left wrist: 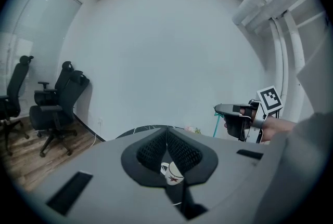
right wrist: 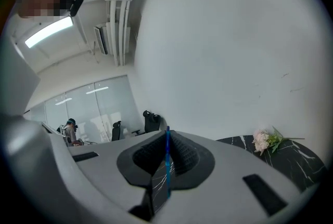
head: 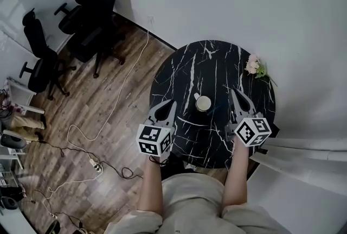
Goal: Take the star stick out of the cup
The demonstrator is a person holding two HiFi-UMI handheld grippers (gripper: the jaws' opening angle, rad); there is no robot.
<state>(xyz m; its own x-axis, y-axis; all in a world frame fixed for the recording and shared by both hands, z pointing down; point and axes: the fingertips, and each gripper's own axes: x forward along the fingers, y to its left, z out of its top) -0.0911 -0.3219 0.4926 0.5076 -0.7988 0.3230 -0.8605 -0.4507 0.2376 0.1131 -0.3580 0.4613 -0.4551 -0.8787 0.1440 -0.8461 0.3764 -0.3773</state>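
Now, star stick (right wrist: 167, 166): a thin blue shaft is seen clamped upright between the right fingers (right wrist: 183, 154), along the seam where the pads meet. Its star end is shown in no view.
Right gripper (right wrist: 167, 133): it is closed tight on the shaft and pointed nearly level. So firm a pinch is judged to be needed because the stick is slim and could slip or swing between the pads.
Cup (head: 203, 102): it stands on the table (head: 217, 59) between the two pairs of fingertips, apart from both. Nothing is seen rising from its mouth, so the stick is judged to be out of it already.
Left gripper (left wrist: 166, 130): the left fingers (left wrist: 150, 153) are brought together at their tips with nothing between them. The cup is only glimpsed beyond and below them, through the gap behind the tips, and is not touched.
Why no bracing: the cup is judged steady enough by its own weight, so no second grip is applied to it.
Flowers (right wrist: 263, 141): they are laid on the table beyond the right fingertips and off to their right, well clear of the stick.
Step in hand: the stick is judged to be cleared from the cup, with only setting it aside left to do.
Risk: if the pinch is eased, the shaft may pivot between the pads.
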